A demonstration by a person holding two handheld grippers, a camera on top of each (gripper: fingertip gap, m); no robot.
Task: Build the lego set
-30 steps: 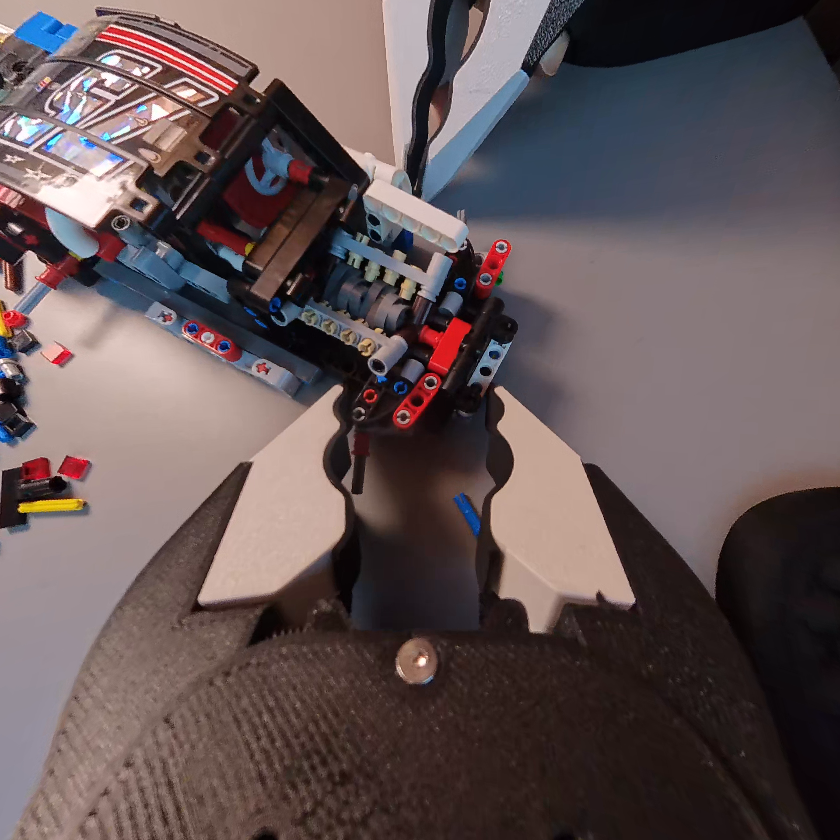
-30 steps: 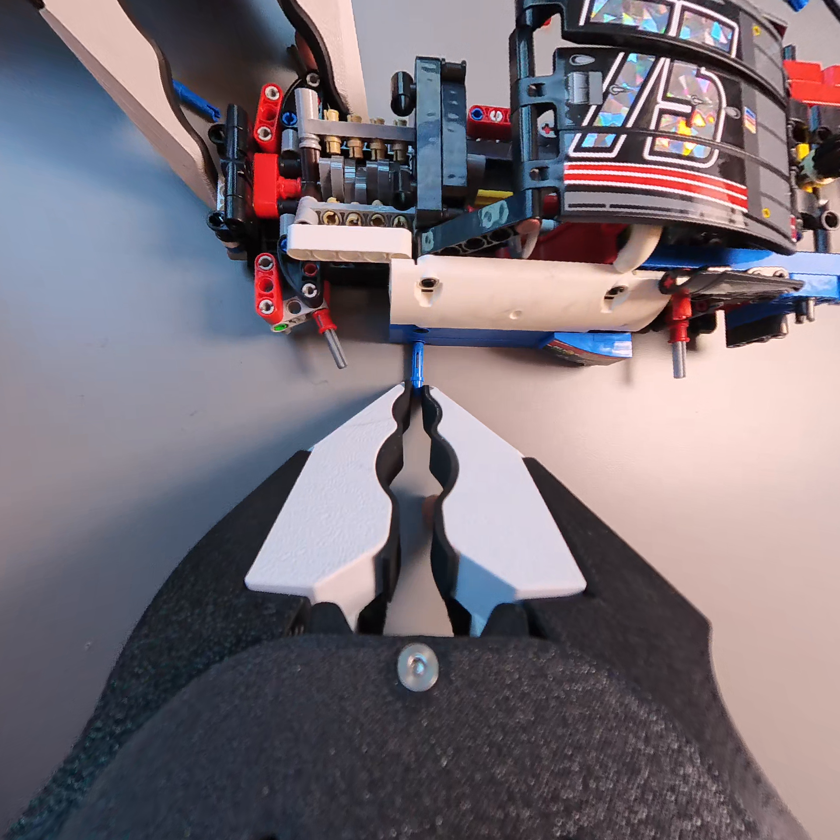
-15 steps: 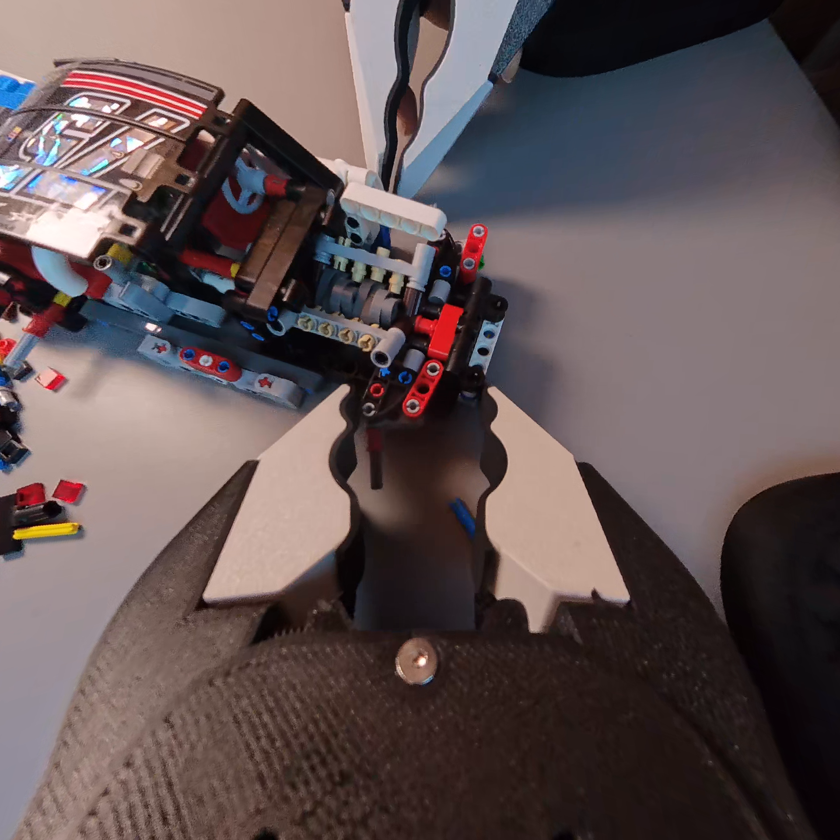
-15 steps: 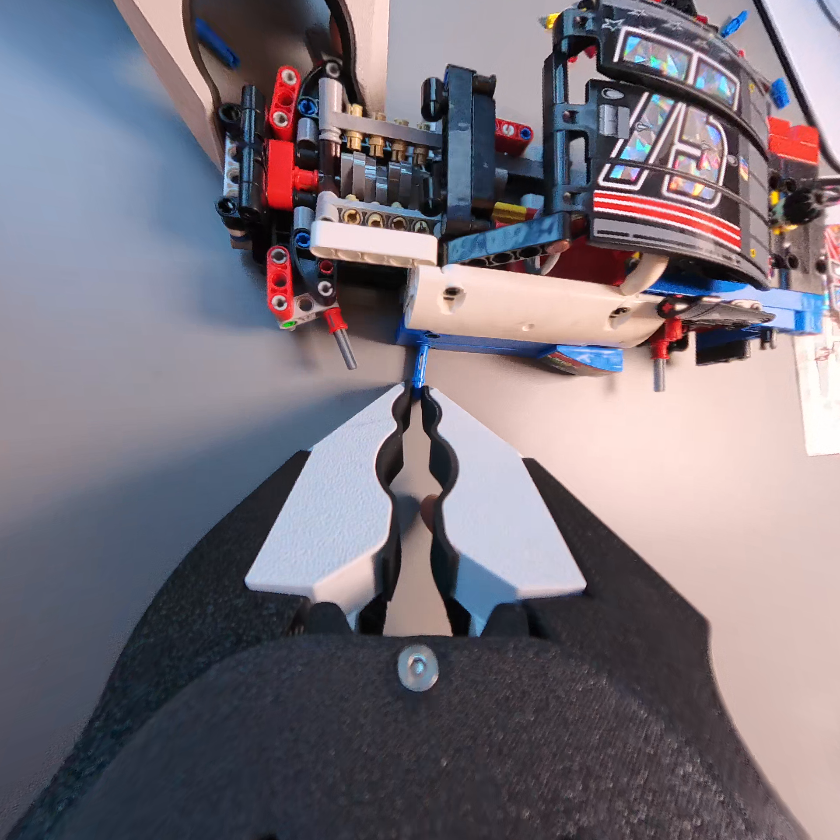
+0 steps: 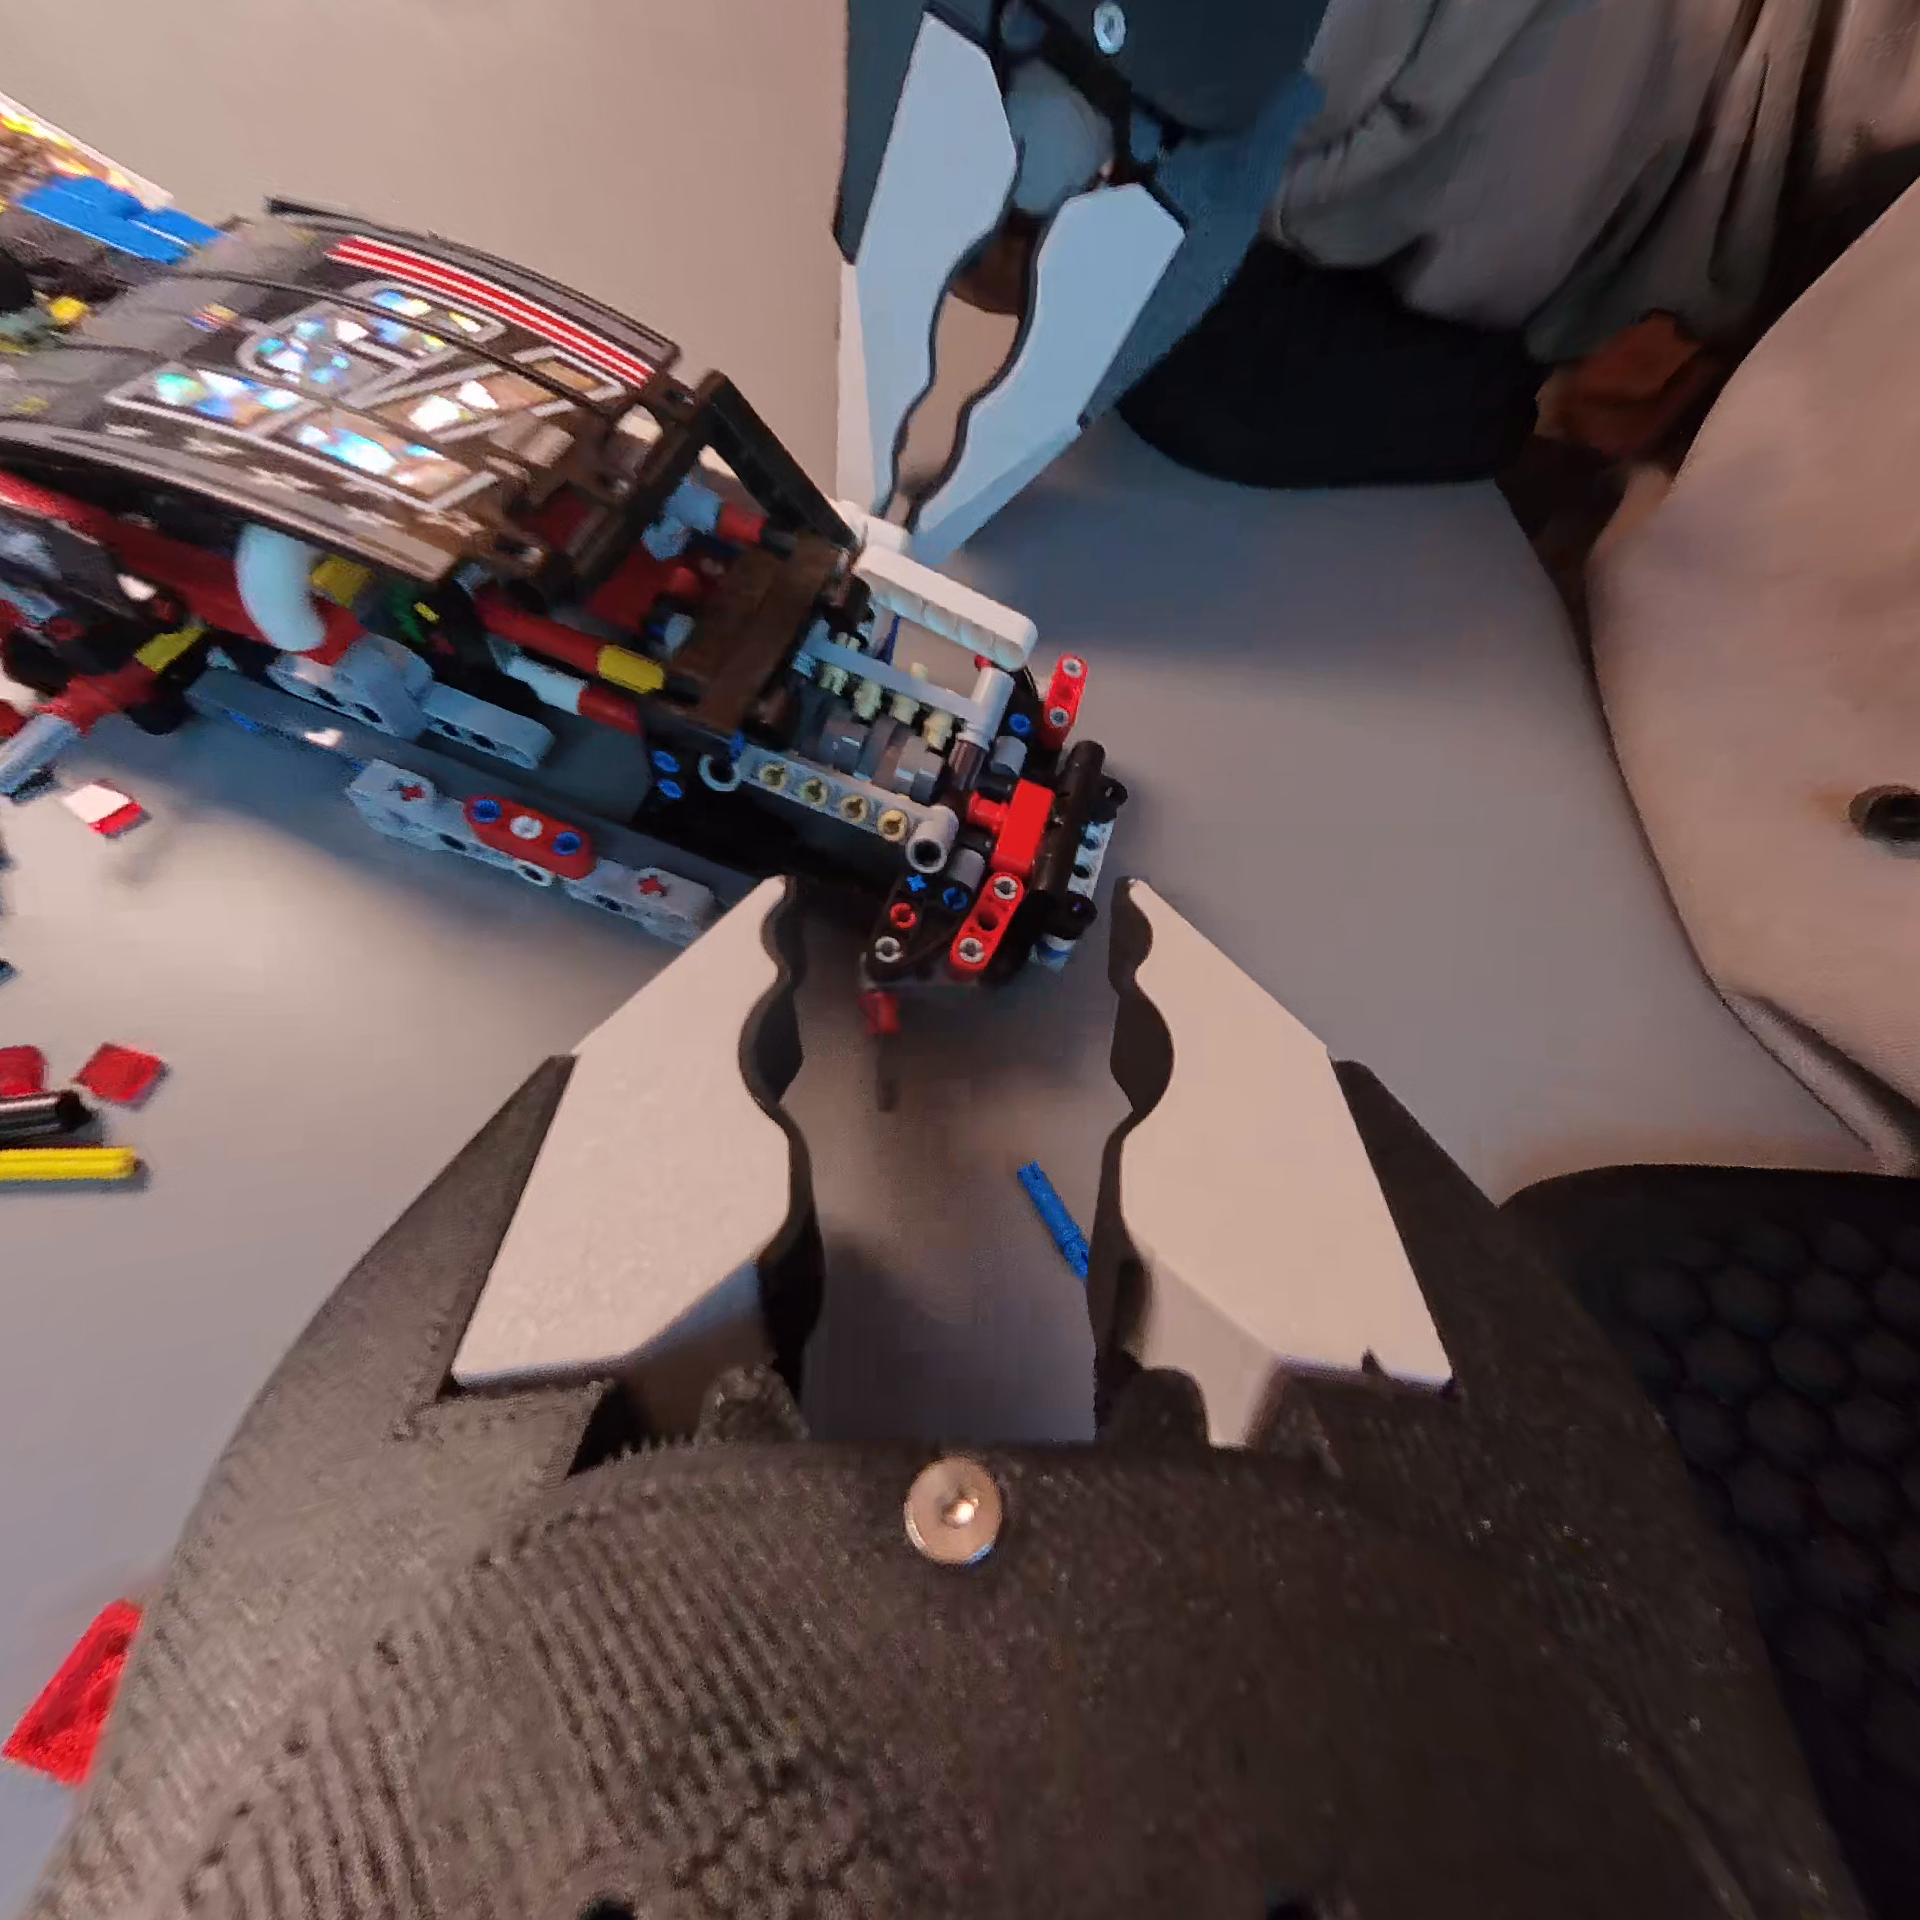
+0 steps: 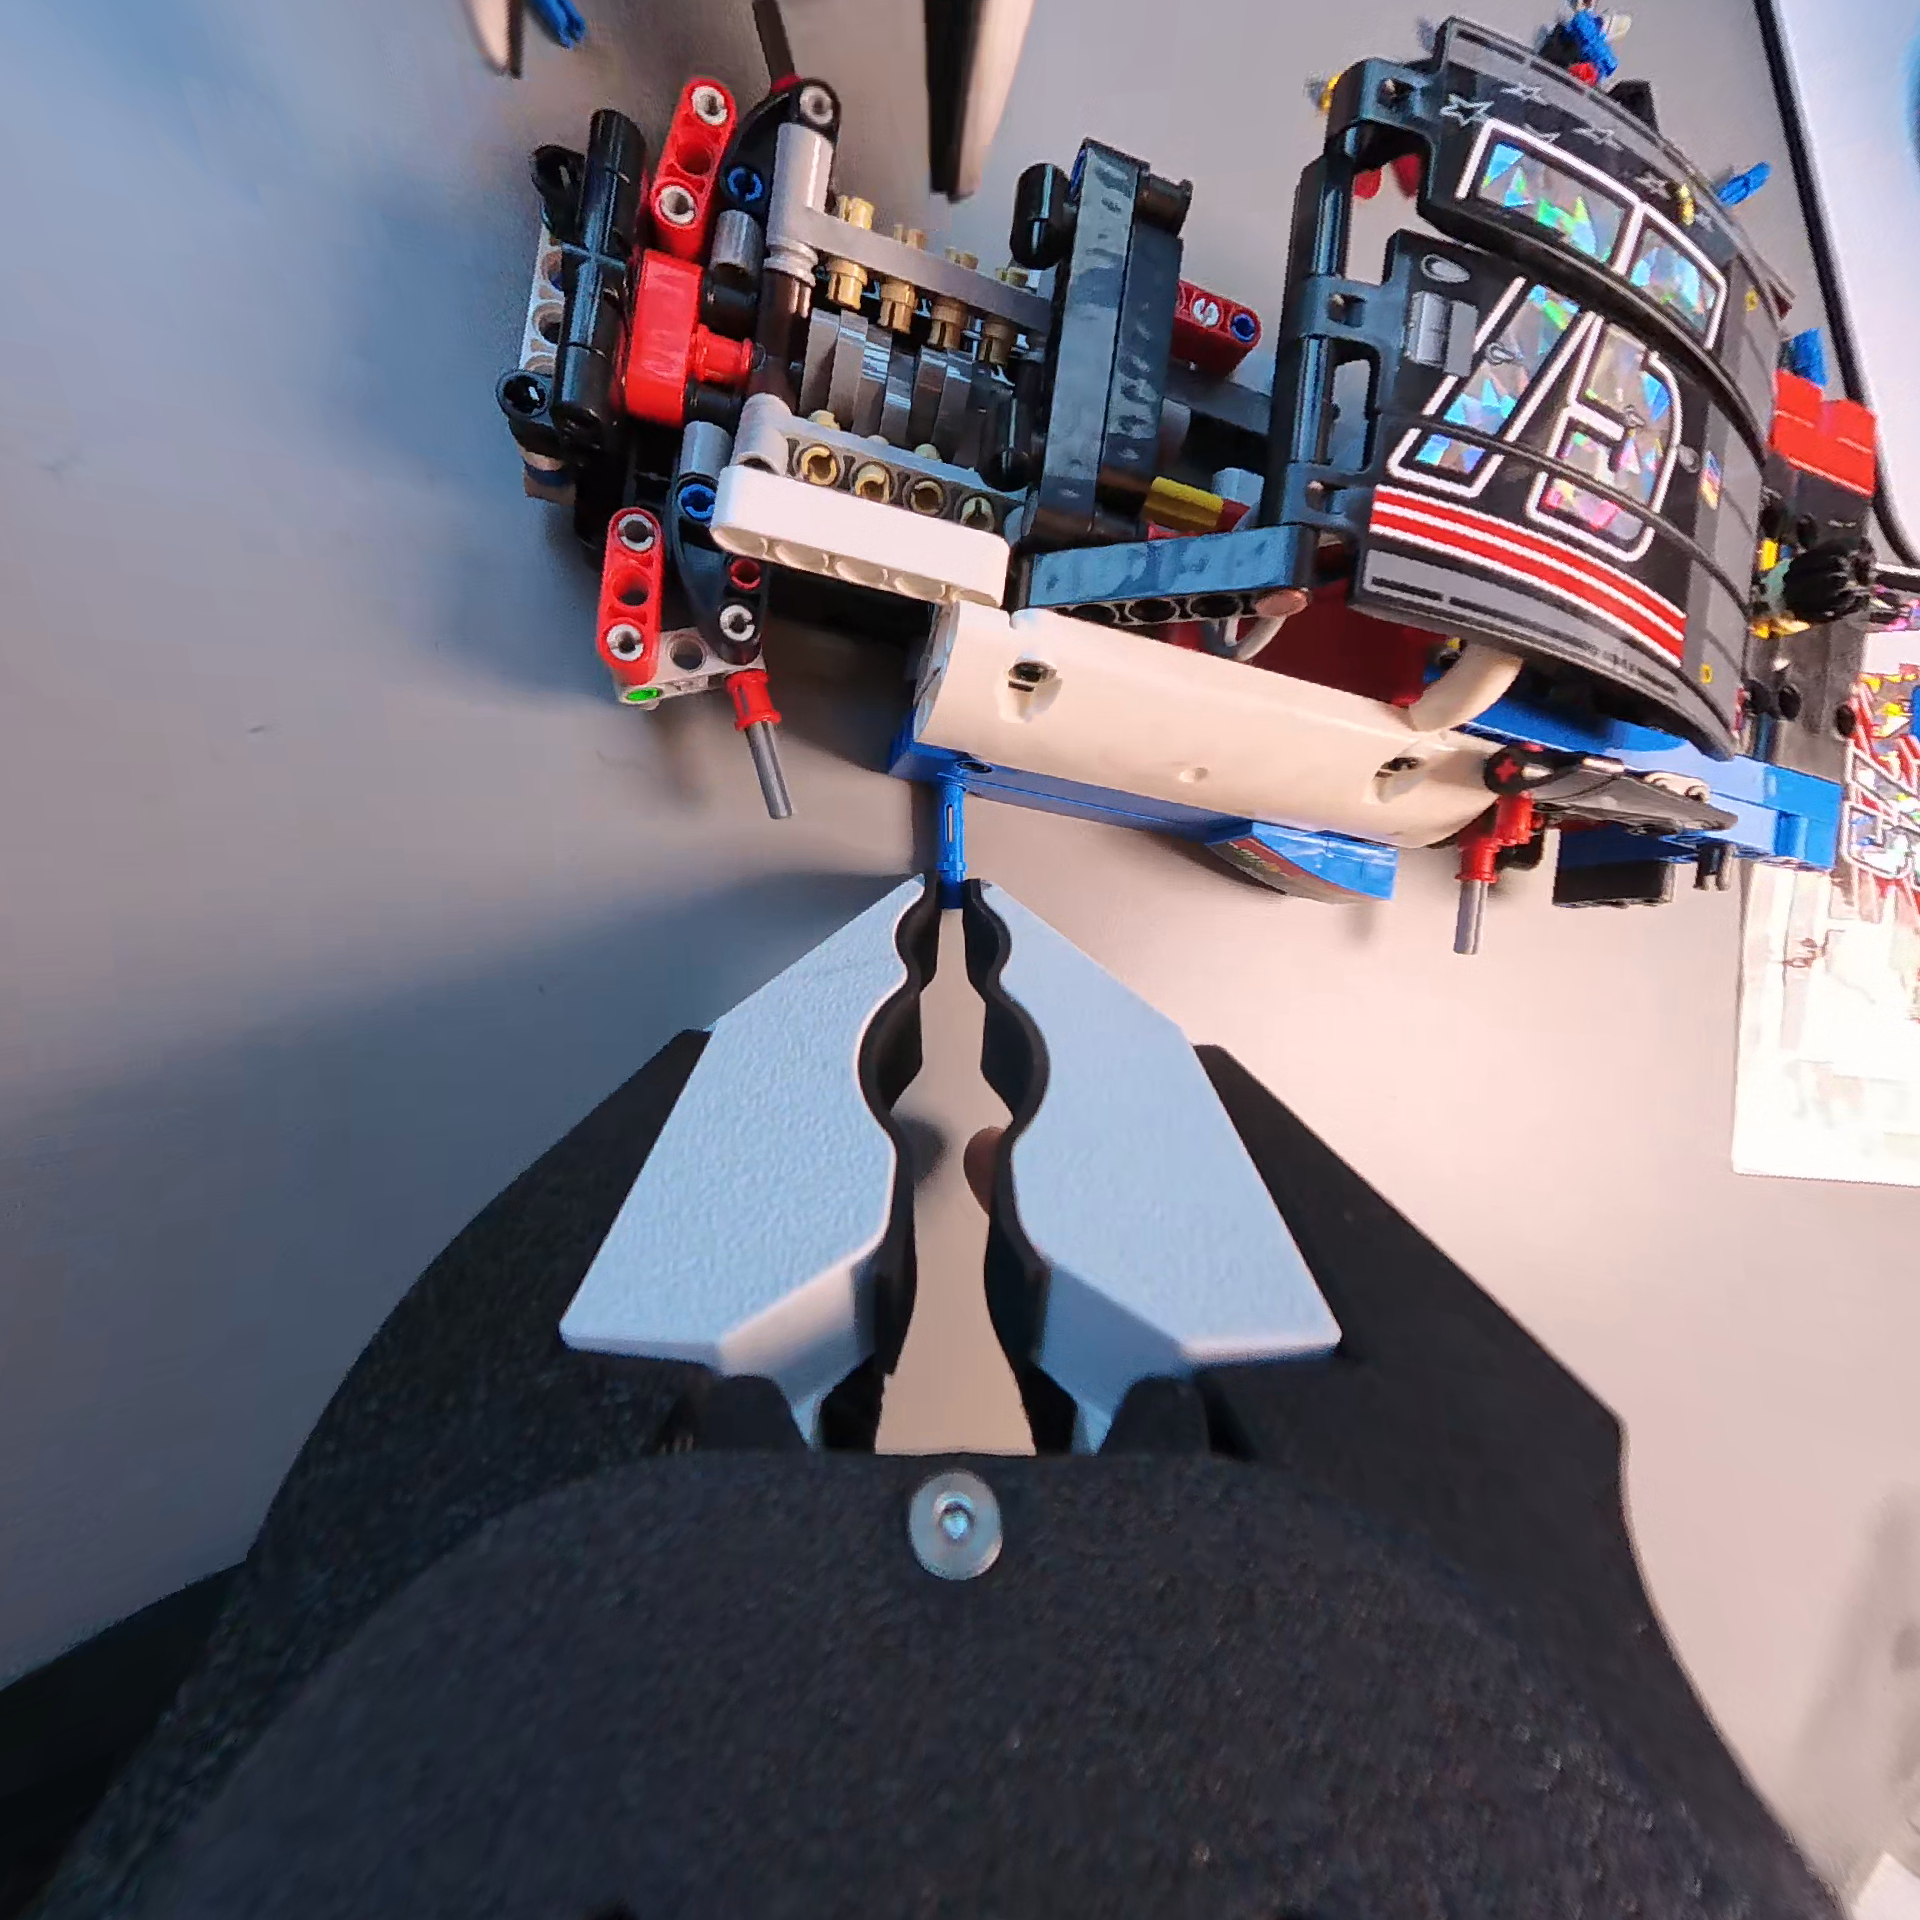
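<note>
The grey tabletop (image 6: 260, 935) carries a half-built lego car (image 6: 1143, 468), lying lengthwise with its black roof panel (image 6: 1538, 395), striped in red and set with shiny stickers, at one end and an exposed engine block of grey, red and black beams at the other. Along its near side in the right wrist view run a white body panel (image 6: 1195, 717) and a blue base strip (image 6: 1091, 805). The left hand-held gripper (image 5: 951, 899) sits at the engine end with its jaws spread wide apart, holding nothing, the car's red-and-black tail just ahead of its tips. The right hand-held gripper (image 6: 948, 888) is pinched together on a thin blue pin (image 6: 951, 842), whose far end meets the blue base strip. A second loose blue pin (image 5: 1049, 1210) lies on the tabletop between the left gripper's fingers. Small spare pieces, a yellow axle (image 5: 68, 1164) and red tiles (image 5: 120, 1070), lie scattered beside the car in the left wrist view.
</note>
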